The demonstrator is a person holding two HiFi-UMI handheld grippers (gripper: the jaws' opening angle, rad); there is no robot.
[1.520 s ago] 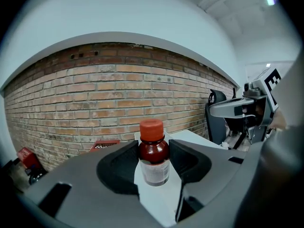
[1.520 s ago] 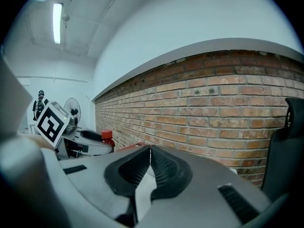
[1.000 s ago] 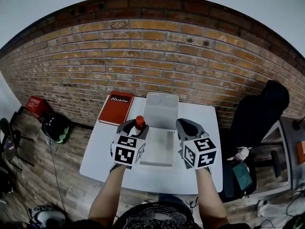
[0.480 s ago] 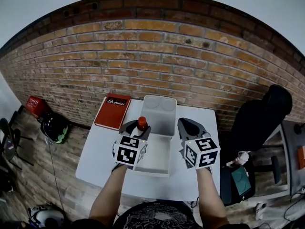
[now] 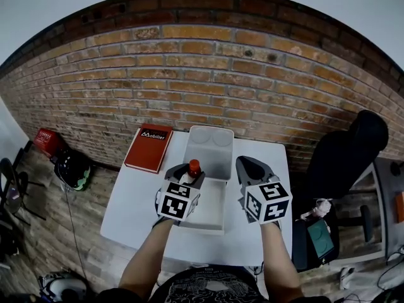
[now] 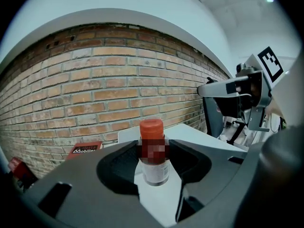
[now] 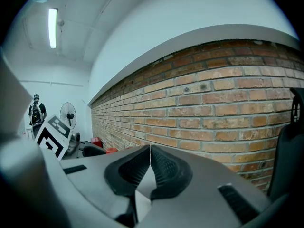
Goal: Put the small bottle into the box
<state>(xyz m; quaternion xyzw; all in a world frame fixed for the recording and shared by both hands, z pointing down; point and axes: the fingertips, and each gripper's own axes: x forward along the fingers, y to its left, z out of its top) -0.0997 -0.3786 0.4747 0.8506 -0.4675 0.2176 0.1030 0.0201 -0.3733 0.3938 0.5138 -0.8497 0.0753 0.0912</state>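
Now we grip the small bottle [image 6: 154, 167] upright in our left gripper [image 5: 183, 177], over the box [image 5: 211, 206]'s left edge; our right gripper [image 5: 251, 169], closed and empty, sits alongside.

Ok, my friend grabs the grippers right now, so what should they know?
Left gripper: shut on the small bottle, which is upright with its red cap on top.
Right gripper: shut, empty, just off the box's right side.
Box: open on the white table, lid standing up at the back.
Done: bottle picked up and held by the box's left side.
Left: lower it into the box, then open the fingers.
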